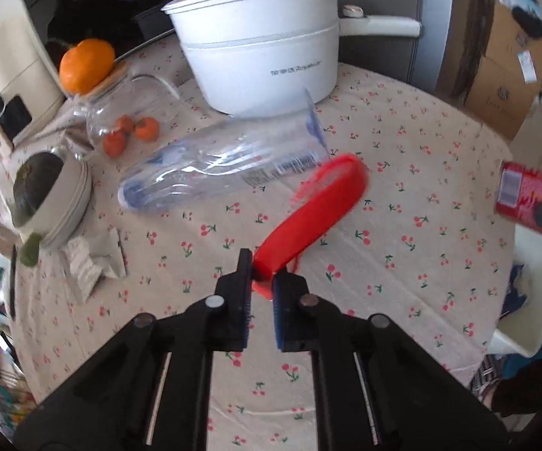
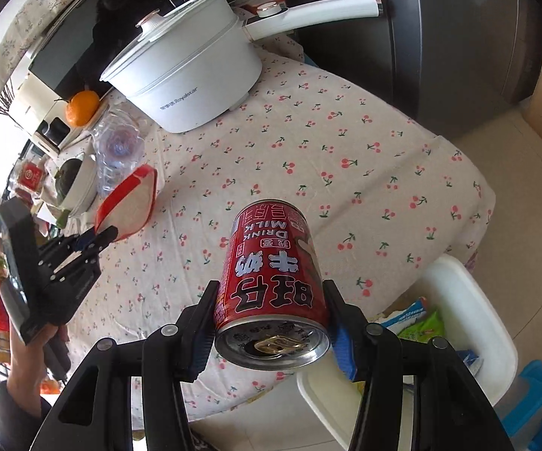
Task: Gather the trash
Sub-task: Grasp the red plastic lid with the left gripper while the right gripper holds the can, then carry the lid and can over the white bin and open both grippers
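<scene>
The right tool (image 2: 271,332) is clamping a red printed milk-drink can (image 2: 271,282) by its sides, opened top toward the camera, so it is hanging over the surface's (image 2: 346,143) edge, above and just left of the white plastic bin (image 2: 470,300) of wrappers, probably for dropping in. The left tool (image 1: 261,276) is pinching the narrow end of a flat red plastic scoop-like piece (image 1: 316,206), lifted clear. Ahead of it, a crushed clear plastic bottle (image 1: 218,169) is lying uncollected.

A home kitchen: electric pot (image 2: 192,75), oven (image 2: 68,37), cherry-print tablecloth (image 2: 346,158)
</scene>
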Available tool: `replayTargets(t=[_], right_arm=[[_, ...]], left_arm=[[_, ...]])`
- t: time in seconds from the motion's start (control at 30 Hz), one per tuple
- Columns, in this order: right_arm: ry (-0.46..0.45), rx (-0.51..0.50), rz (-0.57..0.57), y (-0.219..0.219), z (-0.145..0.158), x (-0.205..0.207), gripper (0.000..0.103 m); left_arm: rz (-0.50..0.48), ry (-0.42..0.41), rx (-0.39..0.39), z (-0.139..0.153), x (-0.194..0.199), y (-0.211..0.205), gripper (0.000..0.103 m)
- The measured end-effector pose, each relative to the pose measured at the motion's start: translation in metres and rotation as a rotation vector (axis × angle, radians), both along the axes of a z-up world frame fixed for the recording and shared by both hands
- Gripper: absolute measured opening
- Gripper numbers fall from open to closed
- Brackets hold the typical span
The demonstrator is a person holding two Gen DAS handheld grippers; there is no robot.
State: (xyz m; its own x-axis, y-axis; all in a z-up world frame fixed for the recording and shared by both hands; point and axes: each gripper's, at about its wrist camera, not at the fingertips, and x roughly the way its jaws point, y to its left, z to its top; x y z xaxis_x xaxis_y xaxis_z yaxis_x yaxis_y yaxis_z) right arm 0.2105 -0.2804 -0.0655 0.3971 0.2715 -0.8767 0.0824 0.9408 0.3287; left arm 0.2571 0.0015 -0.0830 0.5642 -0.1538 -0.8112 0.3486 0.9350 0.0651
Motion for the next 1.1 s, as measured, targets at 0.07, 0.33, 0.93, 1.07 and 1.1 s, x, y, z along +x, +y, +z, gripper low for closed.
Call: replayTargets(t=[0.07,0.33,0.93,1.07,1.1], right_arm=[[-0.001,-0.016,0.014,0.006,0.000,-0.007,0.054],[-0.030,-0.032,0.011,0.006,0.008,-0.040,0.054],[-0.045,-0.043,-0.152,-0.073,0.013,-0.124,0.054],[-0.032,-0.048,-0.205,-0.096,0.008,-0.137,0.054],[-0.030,-0.045,-0.218,-0.102,0.007,-0.140,0.054]], left_arm=[[0.051,0.025,-0.091,0.001,-0.017,0.021,0.009],[0.156,0.125,-0.318,-0.012,-0.089,0.057,0.009],[-0.073,0.174,-0.498,0.012,-0.149,-0.037,0.009],[-0.149,0.200,-0.483,0.009,-0.153,-0.073,0.009],[-0.166,0.206,-0.478,0.007,-0.153,-0.081,0.009]])
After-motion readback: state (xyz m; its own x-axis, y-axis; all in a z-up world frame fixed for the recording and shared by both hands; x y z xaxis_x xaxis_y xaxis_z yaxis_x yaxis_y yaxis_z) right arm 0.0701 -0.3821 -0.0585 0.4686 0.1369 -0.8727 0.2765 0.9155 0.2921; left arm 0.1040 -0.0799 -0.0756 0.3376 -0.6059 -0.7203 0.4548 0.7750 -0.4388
